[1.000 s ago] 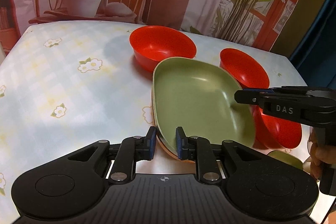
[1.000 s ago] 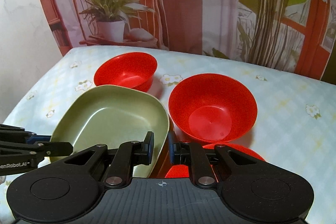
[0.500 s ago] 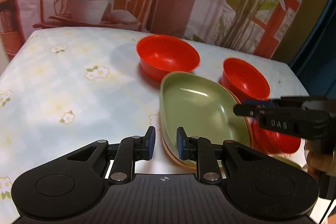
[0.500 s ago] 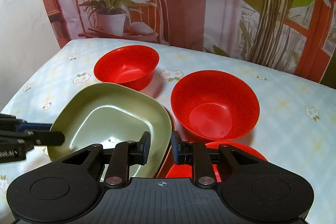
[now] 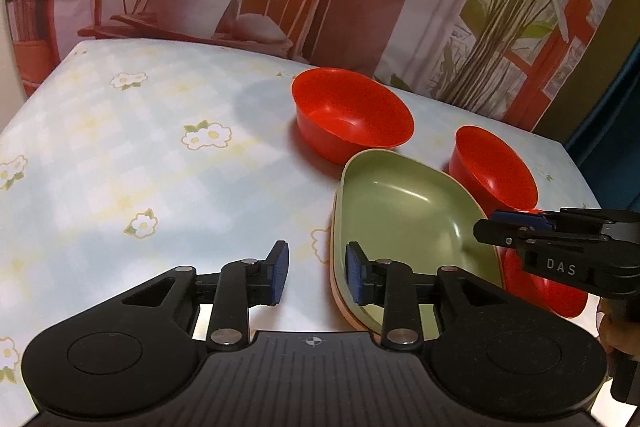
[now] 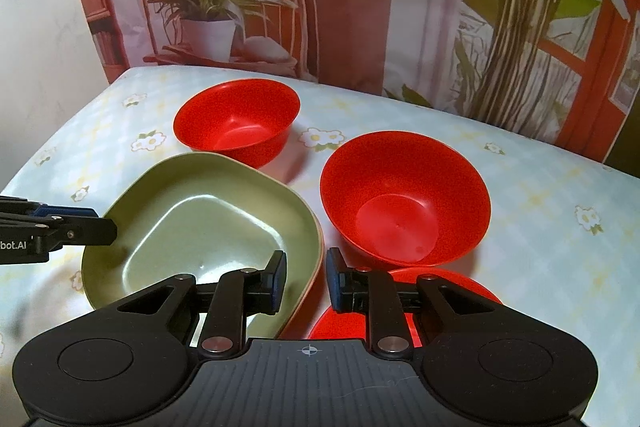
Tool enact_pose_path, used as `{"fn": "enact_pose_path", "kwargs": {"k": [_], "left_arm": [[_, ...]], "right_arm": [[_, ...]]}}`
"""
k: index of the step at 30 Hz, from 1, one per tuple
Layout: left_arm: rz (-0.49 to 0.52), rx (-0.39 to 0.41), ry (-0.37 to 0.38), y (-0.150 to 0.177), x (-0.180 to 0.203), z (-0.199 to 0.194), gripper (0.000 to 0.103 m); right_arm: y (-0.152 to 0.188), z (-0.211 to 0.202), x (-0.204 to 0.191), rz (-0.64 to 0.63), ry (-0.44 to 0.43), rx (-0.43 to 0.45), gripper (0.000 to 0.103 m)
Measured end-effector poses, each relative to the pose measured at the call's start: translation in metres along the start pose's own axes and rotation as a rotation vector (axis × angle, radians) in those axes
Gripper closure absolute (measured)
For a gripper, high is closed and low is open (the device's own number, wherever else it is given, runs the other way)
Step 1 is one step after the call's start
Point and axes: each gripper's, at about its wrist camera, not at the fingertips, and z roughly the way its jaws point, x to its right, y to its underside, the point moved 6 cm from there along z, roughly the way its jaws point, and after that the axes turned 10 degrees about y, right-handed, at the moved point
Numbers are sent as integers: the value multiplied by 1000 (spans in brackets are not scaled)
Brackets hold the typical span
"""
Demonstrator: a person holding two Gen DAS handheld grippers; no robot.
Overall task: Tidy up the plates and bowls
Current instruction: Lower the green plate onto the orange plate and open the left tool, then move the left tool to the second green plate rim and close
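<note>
Left gripper (image 5: 314, 269): jaws opening, moderately apart, nothing pinched; the green plate (image 5: 404, 223) rim sits just beside the right-hand pad, with bare tablecloth (image 5: 120, 155) in the gap. Right gripper (image 6: 306, 277): jaws narrow, straddling the plate's near-right rim without visibly pressing it.

Green plate lies near the table's front edge, nested on an orange-rimmed plate beneath. Far red bowl (image 6: 237, 119) stands behind it; larger red bowl (image 6: 404, 197) toward the right edge, just beside the plate; a third red dish (image 6: 444, 287) low at the front right.

Risks, as judged:
- Plate near the front edge; a nudge from either pad could slide it off.
- Right pads close to two rims at once; closing could catch the wrong piece.

Not determinable: lower plate's extent; third dish's shape, masked by the gripper body; contact between plate and large bowl.
</note>
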Motion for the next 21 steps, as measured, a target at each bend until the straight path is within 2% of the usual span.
{"fn": "enact_pose_path", "kwargs": {"k": [3, 7, 13, 21], "left_arm": [[-6, -6, -1, 1, -3, 2, 69], [-17, -5, 3, 4, -7, 2, 64], [16, -33, -5, 9, -1, 6, 64], [14, -24, -22, 13, 0, 3, 65]], "right_arm": [[0, 0, 1, -6, 9, 5, 84], [0, 0, 4, -12, 22, 7, 84], [0, 0, 4, -18, 41, 9, 84], [1, -2, 7, -6, 37, 17, 83]]}}
